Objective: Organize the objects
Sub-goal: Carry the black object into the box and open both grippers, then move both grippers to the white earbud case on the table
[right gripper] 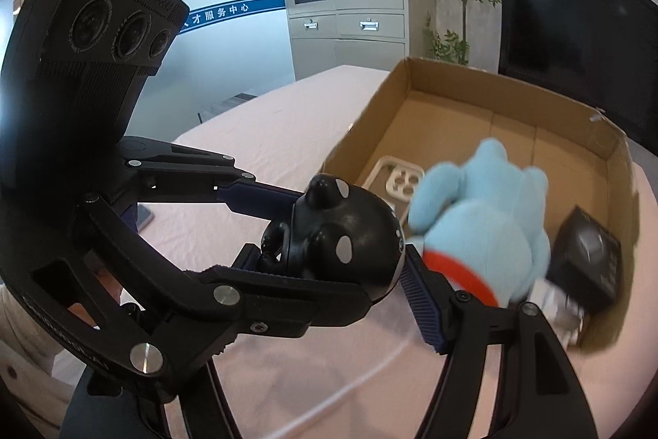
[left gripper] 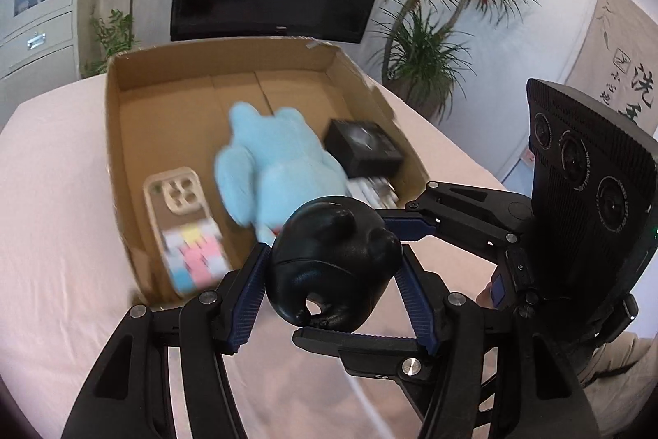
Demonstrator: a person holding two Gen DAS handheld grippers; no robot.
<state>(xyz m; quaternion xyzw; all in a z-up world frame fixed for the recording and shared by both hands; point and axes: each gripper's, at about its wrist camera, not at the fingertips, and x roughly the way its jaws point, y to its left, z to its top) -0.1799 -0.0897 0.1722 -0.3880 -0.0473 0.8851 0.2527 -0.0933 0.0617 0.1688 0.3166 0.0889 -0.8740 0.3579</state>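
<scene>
Left to right, across the pink-clothed surface (left gripper: 61,233).

Cardboard box (left gripper: 123,134), open top, flaps up. Inside at its left: a beige phone case (left gripper: 177,196), with pastel sticky notes (left gripper: 195,254) touching its near end. Centre of box: blue plush toy (left gripper: 275,167), blurred. Right of box: small black box (left gripper: 362,147).

Your left gripper (left gripper: 335,270) has both fingers (left gripper: 251,295) pressed against a glossy black bear figure (left gripper: 333,266), held above the surface just in front of the box's near wall.

Your right gripper (right gripper: 345,258) meets the same figure: one finger (right gripper: 423,303) lies against the bear's rounded side, but the other is hidden behind the left gripper, so you cannot tell whether it grips.
</scene>
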